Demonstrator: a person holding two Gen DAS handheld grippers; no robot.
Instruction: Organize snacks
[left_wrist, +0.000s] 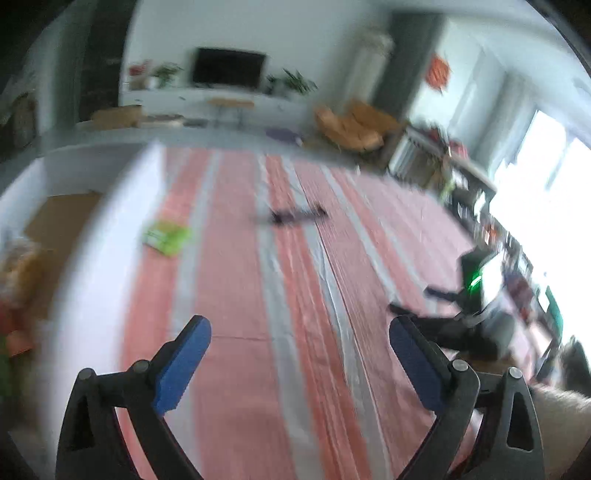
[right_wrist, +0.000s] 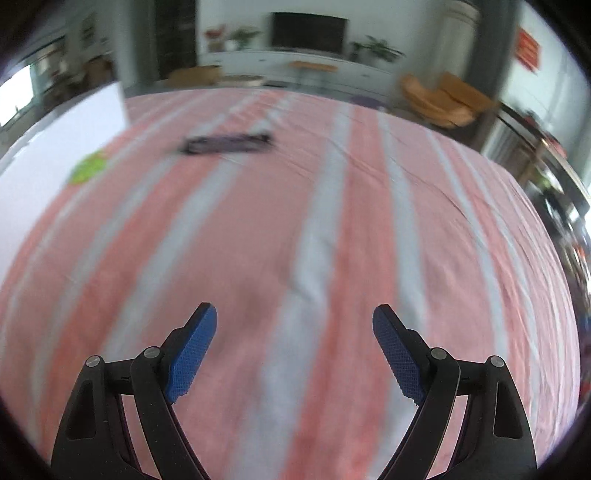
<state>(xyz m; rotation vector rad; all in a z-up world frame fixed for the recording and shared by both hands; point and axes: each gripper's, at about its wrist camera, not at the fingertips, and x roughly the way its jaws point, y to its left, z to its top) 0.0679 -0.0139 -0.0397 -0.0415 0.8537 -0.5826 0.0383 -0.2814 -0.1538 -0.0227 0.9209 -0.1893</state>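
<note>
we hold both the left gripper (left_wrist: 300, 334) and right gripper (right_wrist: 294, 321) spread wide and empty, the green snack packet (left_wrist: 166, 236) lying upper left, nearer our left.

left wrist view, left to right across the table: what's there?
White box with cardboard floor → flat green snack packet → dark flat wrapped bar → the other black hand-held gripper with green light.
</note>
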